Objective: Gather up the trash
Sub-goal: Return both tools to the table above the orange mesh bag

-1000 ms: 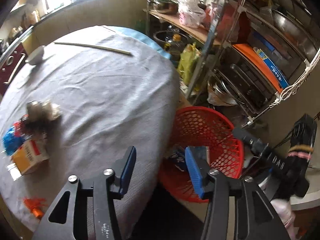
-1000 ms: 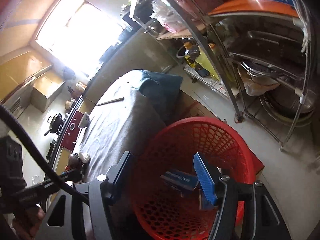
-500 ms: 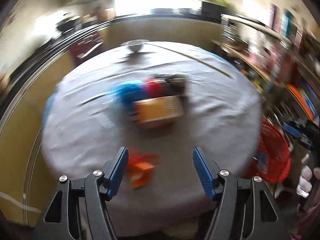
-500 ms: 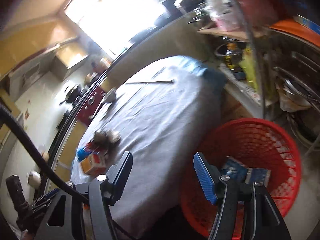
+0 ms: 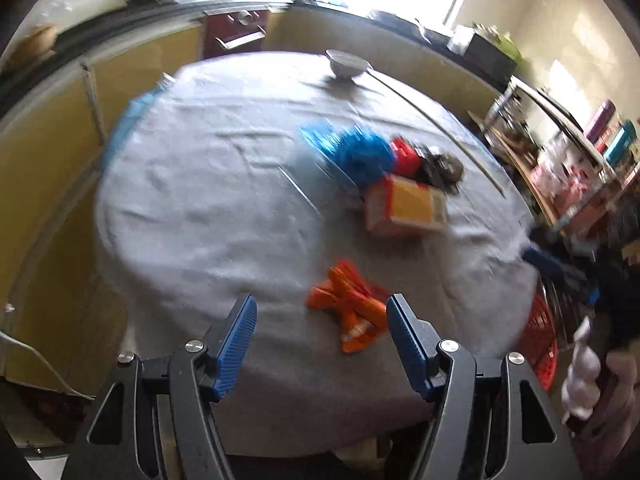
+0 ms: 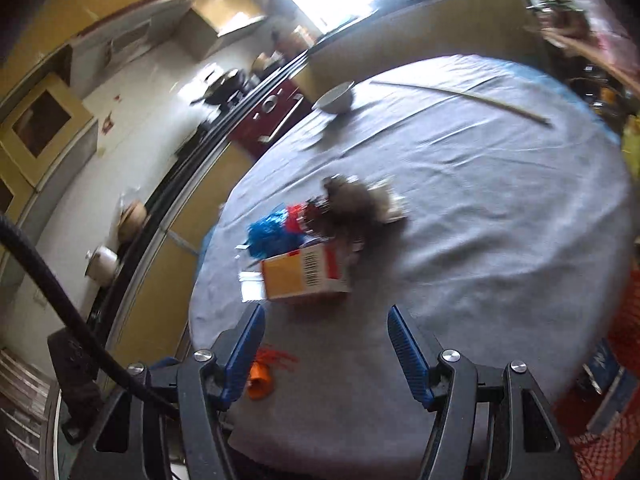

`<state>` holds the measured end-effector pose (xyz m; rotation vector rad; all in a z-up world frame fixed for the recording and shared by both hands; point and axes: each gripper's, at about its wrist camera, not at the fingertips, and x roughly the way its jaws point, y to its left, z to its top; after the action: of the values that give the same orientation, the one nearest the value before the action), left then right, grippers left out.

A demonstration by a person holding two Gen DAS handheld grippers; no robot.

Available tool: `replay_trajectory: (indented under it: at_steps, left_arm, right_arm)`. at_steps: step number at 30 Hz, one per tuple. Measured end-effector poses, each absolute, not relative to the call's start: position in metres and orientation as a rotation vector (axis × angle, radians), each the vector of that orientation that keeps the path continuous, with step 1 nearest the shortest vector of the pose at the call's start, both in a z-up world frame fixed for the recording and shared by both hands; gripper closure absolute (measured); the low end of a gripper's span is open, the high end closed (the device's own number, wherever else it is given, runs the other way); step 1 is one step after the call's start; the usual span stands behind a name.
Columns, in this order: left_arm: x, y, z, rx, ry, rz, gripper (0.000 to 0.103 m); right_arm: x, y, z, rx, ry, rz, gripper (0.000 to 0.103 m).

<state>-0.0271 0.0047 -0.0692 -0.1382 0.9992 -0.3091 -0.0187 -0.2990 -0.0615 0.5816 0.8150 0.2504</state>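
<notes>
Near the table's (image 5: 208, 184) front edge, left gripper (image 5: 320, 340) hangs released, nothing between its pads; its jaws have just been opening wider. Orange wrapper (image 5: 352, 312) lies on the grey cloth just ahead of it, close to the right finger. Right gripper (image 6: 324, 348) also spread and empty, aimed at the yellow carton (image 6: 304, 276), which lies on its side toward the table's middle. Behind the carton, touching or nearly so: blue crumpled wrapper (image 5: 360, 152), red wrapper (image 5: 408, 156), dark crumpled wad (image 6: 352, 200). Bowl (image 5: 346, 62) and a thin stick (image 6: 460, 96) sit at the far edge, probably not trash. Red basket (image 5: 540, 344) stands on the floor beside the table's right edge, some blue packs already in it. Judgement: orange wrapper looks light, thin, floppy, maybe slick, so pinch the bunched middle, pads low to the cloth without snagging it. Carton looks light and stiff-ish but crushable, so take it across the narrow sides, gentle squeeze. Views blurred, fine detail unclear.
</notes>
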Motion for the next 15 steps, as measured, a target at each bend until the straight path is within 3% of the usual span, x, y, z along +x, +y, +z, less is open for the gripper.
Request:
replay_trajectory:
  at_steps: [11, 13, 15]
  left_arm:
    - [0.002, -0.028, -0.111, -0.141, 1.095, -0.31, 0.035]
    - [0.002, -0.026, -0.115, -0.15, 1.098, -0.316, 0.042]
    - [0.006, -0.025, -0.119, -0.153, 1.105, -0.321, 0.056]
  right_arm:
    - [0.061, -0.274, -0.089, 0.706, 0.872, 0.321, 0.035]
    - [0.07, -0.269, -0.09, 0.687, 0.855, 0.3, 0.035]
    - [0.078, -0.262, -0.089, 0.634, 0.843, 0.274, 0.035]
